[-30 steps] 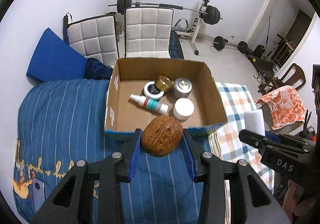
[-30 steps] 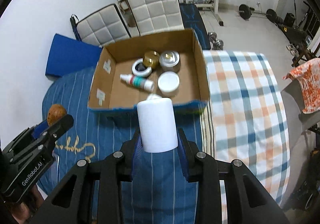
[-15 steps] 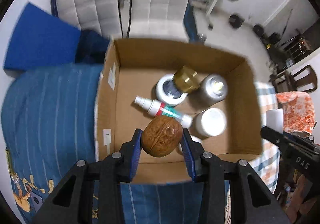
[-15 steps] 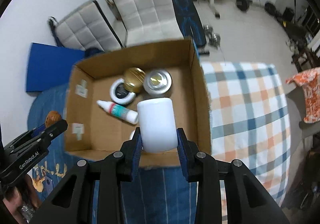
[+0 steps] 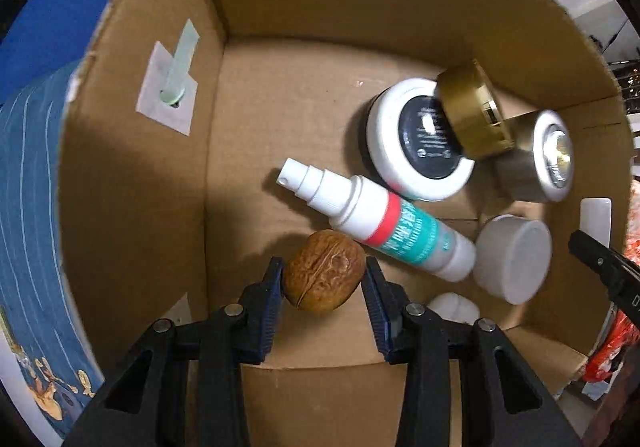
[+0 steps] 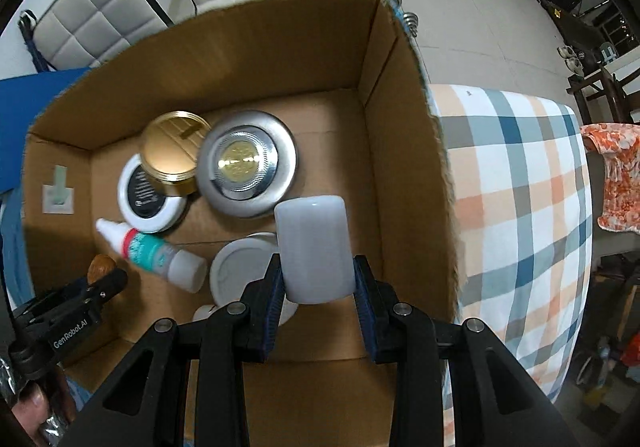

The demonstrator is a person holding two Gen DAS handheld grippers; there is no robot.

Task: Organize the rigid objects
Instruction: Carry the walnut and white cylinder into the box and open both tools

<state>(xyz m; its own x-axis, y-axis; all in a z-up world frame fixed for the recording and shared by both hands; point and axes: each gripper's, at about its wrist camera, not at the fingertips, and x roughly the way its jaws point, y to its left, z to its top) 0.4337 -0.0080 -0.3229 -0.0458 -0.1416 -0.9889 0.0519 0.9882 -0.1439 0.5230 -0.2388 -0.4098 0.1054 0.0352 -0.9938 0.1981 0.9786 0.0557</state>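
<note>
- Both grippers have dropped from above the striped blue bedspread into the open brown cardboard box (image 5: 136, 183), so its floor now fills both wrist views.
- My left gripper (image 5: 324, 279) pinches the wrinkled brown walnut (image 5: 324, 271) low over the box floor, just beside the white spray bottle with the teal label (image 5: 384, 223).
- My right gripper (image 6: 316, 279) clamps the plain white cylinder (image 6: 314, 247) above the round white lid (image 6: 240, 267), near the silver round tin (image 6: 248, 175).
- I judge both items are ready for release inside the box.
- Hard to tell: whether the walnut touches the cardboard, and what the small white piece (image 5: 452, 305) by the near wall is.
- The gold cap (image 5: 472, 111) leans on the white-rimmed black jar (image 5: 416, 139), hiding part of it.
</note>
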